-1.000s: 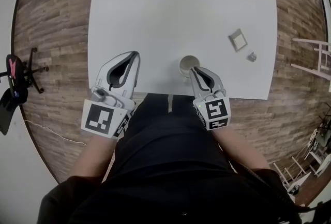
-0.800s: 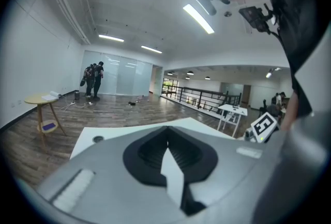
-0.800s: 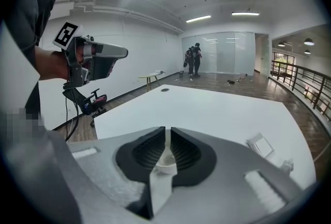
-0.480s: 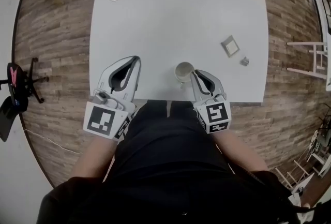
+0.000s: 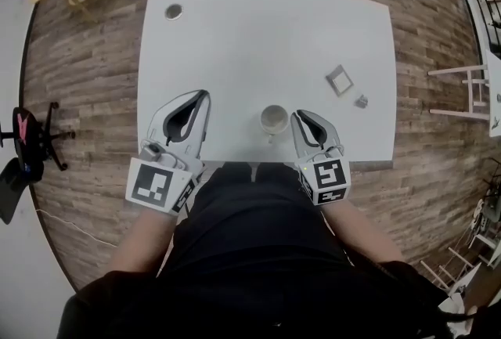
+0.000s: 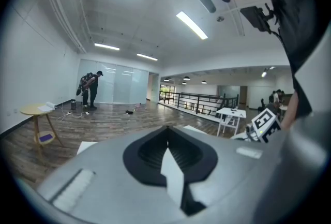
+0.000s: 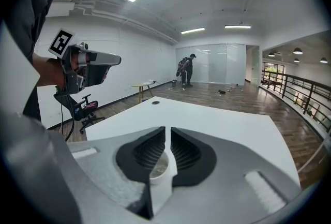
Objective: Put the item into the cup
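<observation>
Looking steeply down in the head view, a white table (image 5: 258,40) stands on a wood-plank floor (image 5: 86,71). The person's dark-clothed body fills the lower part of the view. Both grippers are held over the near edge of the table, pointing away from the person.

The left gripper (image 5: 203,95) is toward the left of that edge. In the left gripper view its jaws are pressed together at the tips, with nothing between them. The right gripper (image 5: 300,115) is right of the middle. In the right gripper view its jaws are almost together, leaving only a thin slit, and they grip nothing.

A pale cup (image 5: 273,120) stands upright on the table close to the near edge, just beside the right gripper's tips, on their left. In the right gripper view the cup shows below the jaws, through the hollow behind the pads, and is not clamped. What lies inside it cannot be made out.

A small grey item (image 5: 361,101) lies on the table to the right of the cup, well apart from it. Near the item, slightly farther from the person, lies a square flat piece (image 5: 339,79). A small round disc (image 5: 174,12) sits near the table's far left corner.

Off the table on the left stands a black office chair (image 5: 27,134). Far across the room, a person (image 6: 91,88) stands by a glass wall.
</observation>
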A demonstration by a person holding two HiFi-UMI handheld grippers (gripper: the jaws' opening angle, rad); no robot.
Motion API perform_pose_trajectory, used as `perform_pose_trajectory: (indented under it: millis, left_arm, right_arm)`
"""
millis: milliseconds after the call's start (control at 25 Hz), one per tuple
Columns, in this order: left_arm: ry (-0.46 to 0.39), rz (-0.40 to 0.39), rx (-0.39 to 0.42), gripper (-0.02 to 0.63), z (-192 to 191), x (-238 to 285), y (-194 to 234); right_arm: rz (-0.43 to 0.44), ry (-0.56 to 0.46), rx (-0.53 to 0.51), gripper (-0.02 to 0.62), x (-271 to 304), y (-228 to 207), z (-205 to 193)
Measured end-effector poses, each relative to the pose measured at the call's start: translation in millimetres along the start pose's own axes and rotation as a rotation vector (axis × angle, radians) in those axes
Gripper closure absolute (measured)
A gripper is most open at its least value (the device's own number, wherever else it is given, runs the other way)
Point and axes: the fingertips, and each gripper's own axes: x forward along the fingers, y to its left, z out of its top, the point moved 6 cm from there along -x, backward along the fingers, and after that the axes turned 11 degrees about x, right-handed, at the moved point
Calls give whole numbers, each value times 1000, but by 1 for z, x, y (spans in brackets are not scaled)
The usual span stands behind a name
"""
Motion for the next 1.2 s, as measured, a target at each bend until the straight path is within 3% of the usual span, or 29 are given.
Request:
perform_pose_trajectory:
  millis: [200,680,1200]
  left_arm:
    - [-20,11,55,609,4,-1,8]
    - [-66,23,77,607,12,-1,7]
    - [-106,13,28,607,18,6,1]
  right_arm:
    - [-22,-24,-17,560,-3,-7,9]
    - [-76,-97,-32,560,-14,-23,28]
    - [-113,-171,-29,560,-31,-42,41]
